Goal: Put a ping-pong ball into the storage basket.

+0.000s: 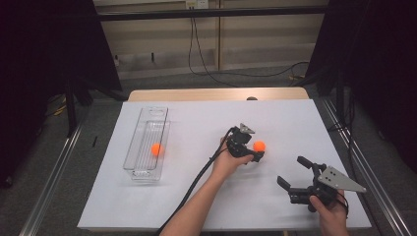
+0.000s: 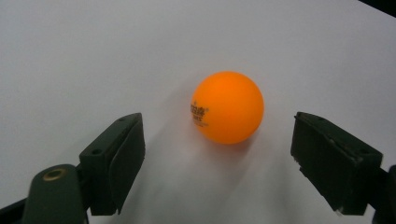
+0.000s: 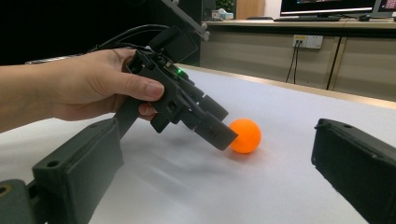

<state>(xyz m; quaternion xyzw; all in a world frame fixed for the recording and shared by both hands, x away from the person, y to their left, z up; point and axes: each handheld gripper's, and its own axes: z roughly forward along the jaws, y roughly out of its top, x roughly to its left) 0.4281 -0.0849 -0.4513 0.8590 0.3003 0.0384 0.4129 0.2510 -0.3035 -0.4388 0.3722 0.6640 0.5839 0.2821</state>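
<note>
The left gripper [image 1: 256,152] stands with jaws spread around the orange ball [image 1: 259,145], touching neither side (a sphere, no long axis; printed mark facing the gripper). White table [image 1: 196,196] lies bare at 12 o'clock. The right gripper [image 1: 294,178], at 4 o'clock, gapes unladen.

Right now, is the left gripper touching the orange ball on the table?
Apart. In the left gripper view, the ball sits between the open left gripper jaws, with white table visible on both sides of it.
</note>
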